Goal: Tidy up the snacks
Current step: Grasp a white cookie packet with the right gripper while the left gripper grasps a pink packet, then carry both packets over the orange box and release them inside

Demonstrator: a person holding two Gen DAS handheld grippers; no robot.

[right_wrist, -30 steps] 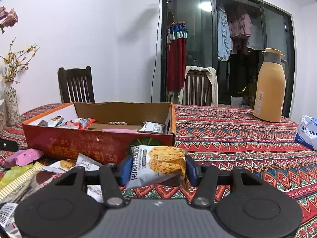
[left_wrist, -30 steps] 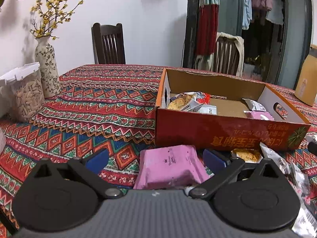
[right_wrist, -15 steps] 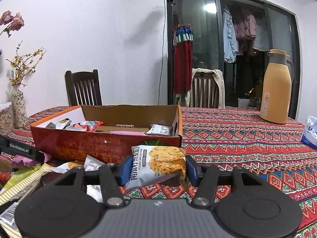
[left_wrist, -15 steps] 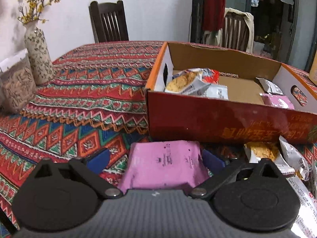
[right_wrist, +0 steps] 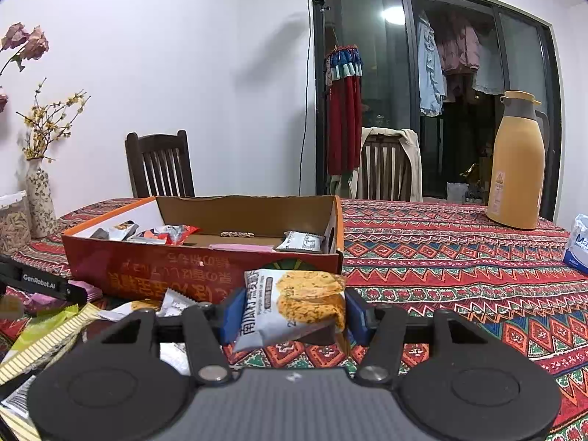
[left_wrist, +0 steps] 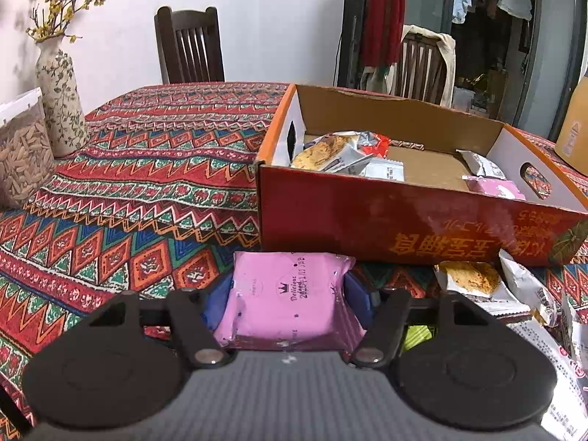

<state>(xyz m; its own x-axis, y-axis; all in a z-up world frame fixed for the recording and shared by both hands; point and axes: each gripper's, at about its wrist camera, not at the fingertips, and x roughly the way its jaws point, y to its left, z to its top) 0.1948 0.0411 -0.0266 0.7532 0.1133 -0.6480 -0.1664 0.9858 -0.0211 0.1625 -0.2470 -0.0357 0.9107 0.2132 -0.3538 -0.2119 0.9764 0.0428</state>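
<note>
Just before the red box [left_wrist: 404,217] on the patterned desk [left_wrist: 147,183], left tool [left_wrist: 284,303] just closed, clenched on pink packet [left_wrist: 290,294], right tool [right_wrist: 292,312] grasping cracker packet [right_wrist: 294,305].

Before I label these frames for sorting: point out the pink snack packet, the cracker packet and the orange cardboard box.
pink snack packet [left_wrist: 290,294], left wrist view, printed face
cracker packet [right_wrist: 297,305], right wrist view, front
orange cardboard box [left_wrist: 367,220], left wrist view, near wall

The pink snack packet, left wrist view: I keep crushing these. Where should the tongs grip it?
Grip the pink snack packet across its two side edges, coming from its near end. It lies flat, and the left tongs have just closed on those sides.
</note>
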